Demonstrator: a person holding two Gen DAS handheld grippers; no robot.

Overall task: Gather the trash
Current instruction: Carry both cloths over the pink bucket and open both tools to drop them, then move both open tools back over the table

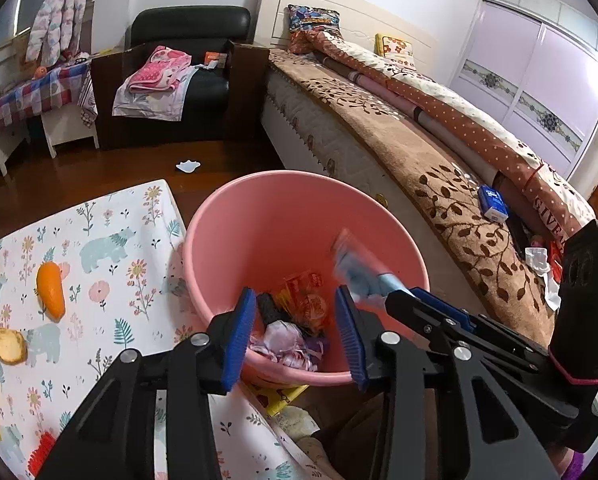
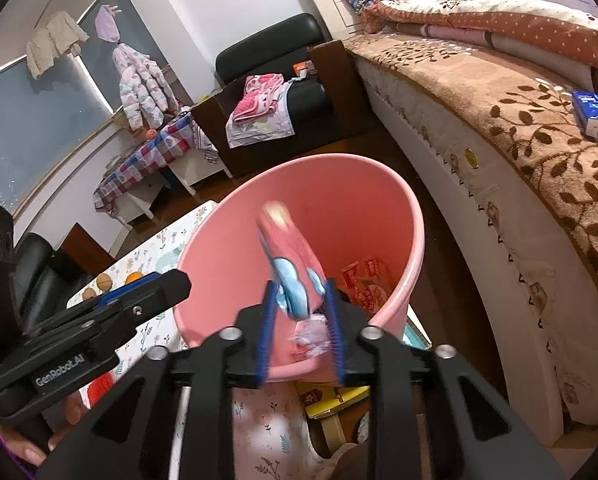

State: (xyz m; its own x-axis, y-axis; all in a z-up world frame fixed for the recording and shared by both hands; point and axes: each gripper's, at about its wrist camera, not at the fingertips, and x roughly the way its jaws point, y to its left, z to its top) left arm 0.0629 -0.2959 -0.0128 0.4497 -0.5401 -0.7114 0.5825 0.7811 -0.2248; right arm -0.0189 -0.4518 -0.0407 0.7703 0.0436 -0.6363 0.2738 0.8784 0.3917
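Both grippers point steeply down over the near rim of the pink bin point(image 1: 235, 216), which stands between the floral-clothed table point(image 1: 111, 240) and the bed point(image 1: 439, 168). The left gripper point(image 1: 295, 332) has its jaws wide apart with nothing between them. The right gripper point(image 2: 301, 320) has its jaws parted, and a blurred pink-and-blue wrapper point(image 2: 295, 264) sits loose between them above the wrappers point(image 1: 303, 304) on the bin's bottom.
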